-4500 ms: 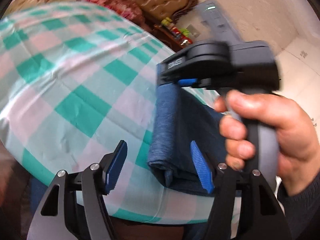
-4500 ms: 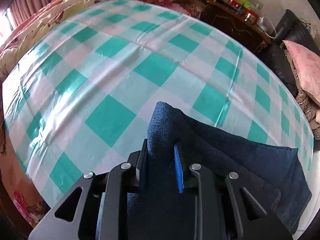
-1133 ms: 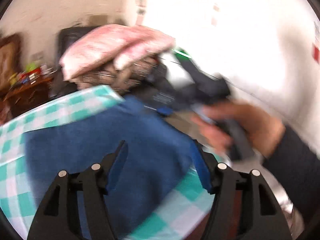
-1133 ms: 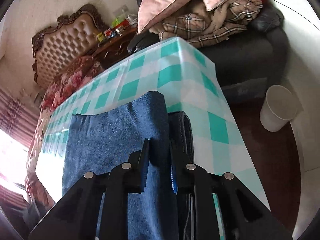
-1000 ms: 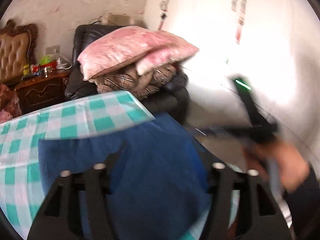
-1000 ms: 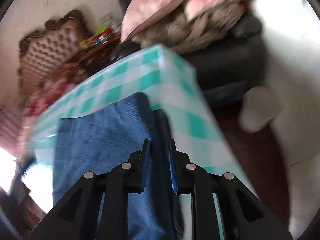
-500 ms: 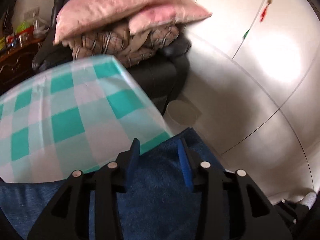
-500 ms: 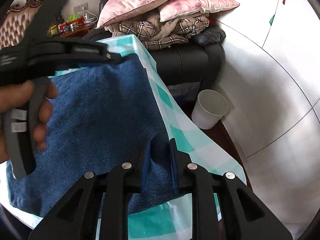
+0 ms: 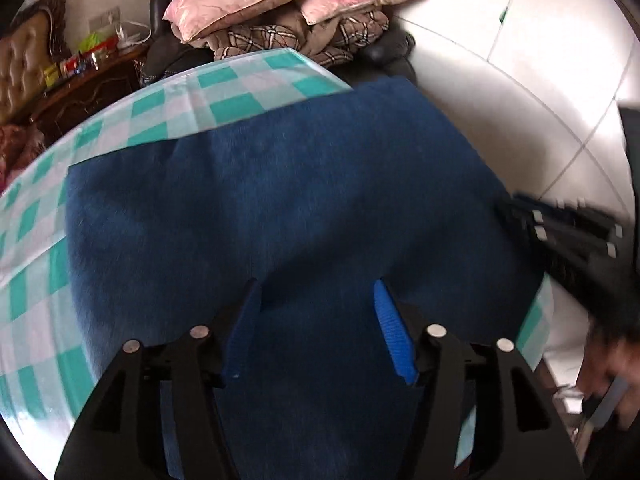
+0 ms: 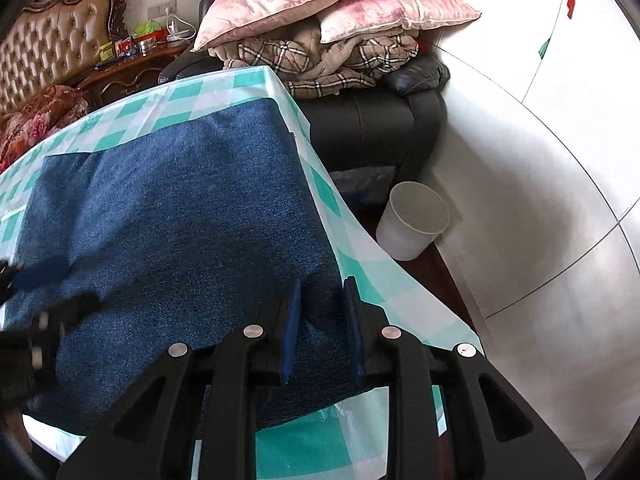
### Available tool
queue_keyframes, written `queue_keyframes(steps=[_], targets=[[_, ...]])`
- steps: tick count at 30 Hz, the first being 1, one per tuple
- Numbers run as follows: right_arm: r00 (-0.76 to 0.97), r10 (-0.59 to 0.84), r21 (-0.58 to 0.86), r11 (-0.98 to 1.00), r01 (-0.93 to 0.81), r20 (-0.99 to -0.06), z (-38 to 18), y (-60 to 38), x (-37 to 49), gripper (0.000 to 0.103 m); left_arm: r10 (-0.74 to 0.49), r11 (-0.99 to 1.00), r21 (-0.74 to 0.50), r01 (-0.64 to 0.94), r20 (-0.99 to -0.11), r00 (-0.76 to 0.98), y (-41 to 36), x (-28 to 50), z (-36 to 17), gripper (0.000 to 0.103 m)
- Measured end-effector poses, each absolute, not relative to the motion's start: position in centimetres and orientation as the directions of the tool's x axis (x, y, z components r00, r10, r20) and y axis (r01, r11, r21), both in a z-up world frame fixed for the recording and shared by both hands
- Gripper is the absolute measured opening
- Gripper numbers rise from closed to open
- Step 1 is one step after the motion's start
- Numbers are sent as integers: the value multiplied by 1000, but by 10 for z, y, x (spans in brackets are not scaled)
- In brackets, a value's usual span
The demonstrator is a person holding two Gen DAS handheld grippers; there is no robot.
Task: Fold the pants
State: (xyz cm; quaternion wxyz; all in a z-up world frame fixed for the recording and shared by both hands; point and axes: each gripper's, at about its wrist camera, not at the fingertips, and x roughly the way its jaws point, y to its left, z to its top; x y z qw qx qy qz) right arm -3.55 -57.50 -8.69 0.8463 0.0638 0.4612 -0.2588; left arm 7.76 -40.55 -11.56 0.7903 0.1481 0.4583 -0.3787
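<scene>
Both claws just spreading over folded pants; right claw blurred.

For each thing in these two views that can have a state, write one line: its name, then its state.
pants: folded, lying flat on the table.
left gripper: jaws have just been opening, apart over the pants, not pinching.
right gripper: jaws have just been opening, narrow gap, pants edge between the pads.
tablecloth: spread out, its edge hanging off the table.
white bin: upright on the floor, open-topped.
pillows: stacked on the plaid blankets.
</scene>
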Motion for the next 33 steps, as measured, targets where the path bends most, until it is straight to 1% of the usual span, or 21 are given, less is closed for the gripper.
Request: queue_keyframes(steps=[2, 4, 5, 6, 7, 8, 12, 14, 18, 20, 22, 24, 25, 26, 27, 30, 31, 33], targets=[[438, -381, -131, 855, 501, -814, -86, -575, -36, 24, -475, 671, -138, 728, -834, 281, -394, 67, -113, 65], [433, -383, -130, 852, 507, -816, -85, -576, -36, 28, -469, 670, -121, 733, -834, 291, -385, 52, -114, 67], [428, -387, -132, 847, 514, -817, -85, -576, -36, 34, -464, 665, -108, 739, -835, 295, -381, 45, -115, 67], [425, -390, -133, 844, 519, -817, -84, -577, -36, 38, -460, 664, -101, 741, -836, 298, -376, 39, -115, 68], [428, -385, -123, 843, 523, -818, -82, -577, -38, 47, -460, 664, -99, 741, -836, 301, -374, 36, -115, 68], [434, -380, -112, 843, 527, -817, -81, -577, -40, 53, -460, 665, -95, 741, -833, 306, -369, 31, -115, 68], [464, -415, -129, 837, 532, -782, -69, -565, -47, 61, -468, 665, -100, 740, -828, 308, -354, 19, -111, 68], [496, -424, -139, 847, 512, -758, -61, -554, -48, 70, -470, 663, -104, 741, -828, 305, -352, 18, -111, 68], [518, -438, -170, 858, 484, -735, -55, -544, -33, 70, -474, 668, -110, 736, -825, 307, -349, 17, -109, 68], [475, -451, -203, 851, 485, -756, -66, -548, -24, 69, -500, 677, -125, 726, -801, 328, -346, 25, -99, 67], [409, -425, -193, 846, 497, -807, -87, -557, -21, 68, -516, 680, -104, 726, -770, 374, -349, 41, -85, 65], [423, -413, -163, 843, 512, -807, -91, -561, -26, 69, -554, 664, -89, 743, -725, 408, -363, 70, -71, 48], [422, -416, -166, 842, 513, -805, -91, -560, -27, 69, -563, 660, -86, 747, -714, 415, -371, 84, -67, 45], [418, -424, -176, 840, 513, -803, -91, -559, -26, 69, -573, 656, -92, 749, -706, 416, -381, 98, -65, 39], [413, -429, -181, 837, 516, -803, -91, -558, -26, 69, -587, 646, -108, 756, -703, 401, -392, 112, -65, 31], [412, -426, -177, 836, 519, -806, -93, -559, -26, 69, -584, 615, -146, 775, -744, 324, -435, 149, -80, 29], [412, -423, -174, 837, 519, -807, -94, -560, -26, 69, -565, 614, -162, 773, -774, 287, -449, 161, -90, 29], [412, -421, -173, 838, 517, -808, -94, -562, -25, 69, -498, 632, -135, 763, -825, 266, -469, 175, -111, 30]])
